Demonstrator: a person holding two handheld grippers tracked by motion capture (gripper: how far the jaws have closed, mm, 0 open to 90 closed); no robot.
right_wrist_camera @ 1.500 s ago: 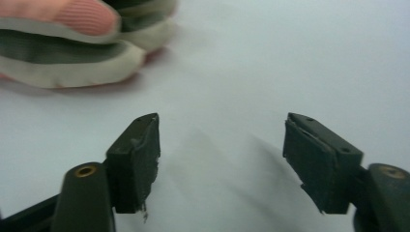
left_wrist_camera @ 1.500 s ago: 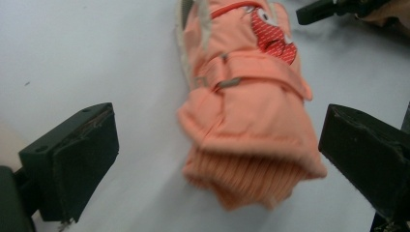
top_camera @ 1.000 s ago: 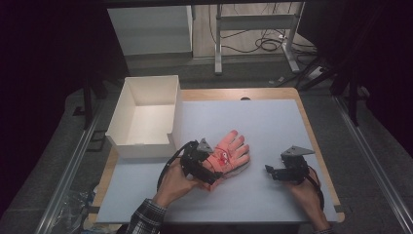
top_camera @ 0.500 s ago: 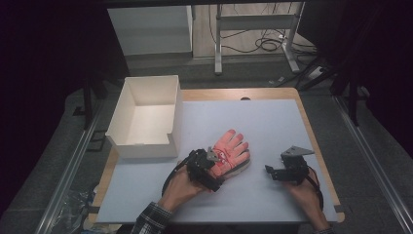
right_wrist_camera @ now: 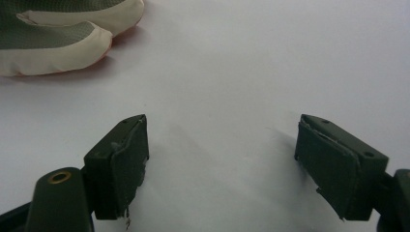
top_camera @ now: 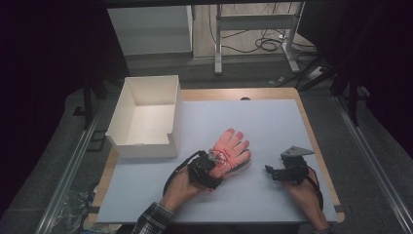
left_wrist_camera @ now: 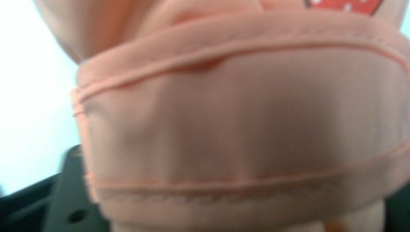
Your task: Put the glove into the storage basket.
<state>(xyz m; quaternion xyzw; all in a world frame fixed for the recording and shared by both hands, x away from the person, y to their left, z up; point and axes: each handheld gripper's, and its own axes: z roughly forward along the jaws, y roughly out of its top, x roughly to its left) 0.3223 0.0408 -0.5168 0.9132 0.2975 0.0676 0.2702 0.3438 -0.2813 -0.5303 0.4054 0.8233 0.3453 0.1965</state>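
We note one pink glove (top_camera: 233,152) lying palm-up on the table (top_camera: 272,122), fingers pointing away from the person and its cuff toward the near edge; that is its long axis. The left gripper (top_camera: 210,168) sits right at the cuff (left_wrist_camera: 241,125). Its jaws have just been closing, and the cuff fabric crowds the left gripper view; we judge the cuff clamped, though the blur hides the pads themselves. The right gripper (right_wrist_camera: 220,159) rests on bare table to the glove's right, well apart, jaws wide and empty. The left hand is plainly the nearer. The white box (top_camera: 127,112) lies up and left of the glove.

Count: one glove, one box, two grippers.
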